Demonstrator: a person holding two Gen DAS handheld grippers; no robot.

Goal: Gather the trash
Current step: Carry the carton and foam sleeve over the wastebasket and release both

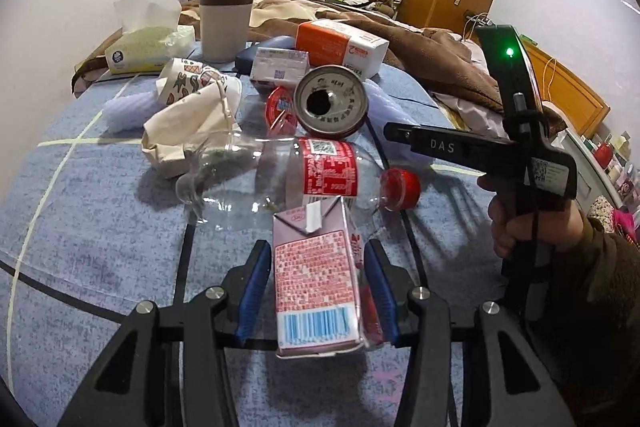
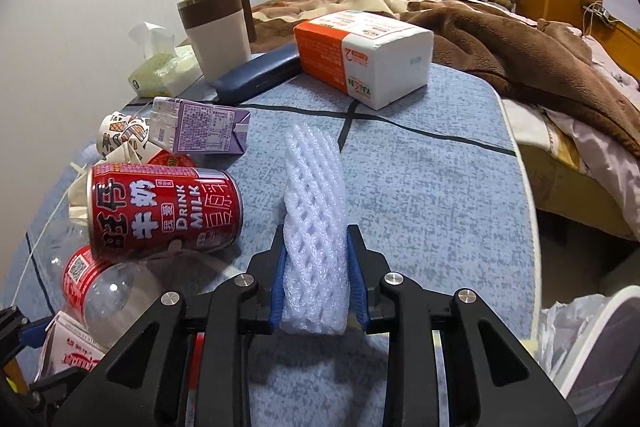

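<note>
Left wrist view: the left gripper has its blue fingers squeezing a pink paper drink carton above the blue cloth counter.

Right wrist view: the right gripper pinches a white foam net sleeve lying on the counter, beside a red milk can.

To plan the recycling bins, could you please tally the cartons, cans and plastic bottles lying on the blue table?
Cartons: 2 (pink paper drink carton; purple paper drink carton)
Cans: 1 (red metal milk can)
Plastic bottles: 1 (clear plastic bottle with a red label and cap)
Total: 4
</note>
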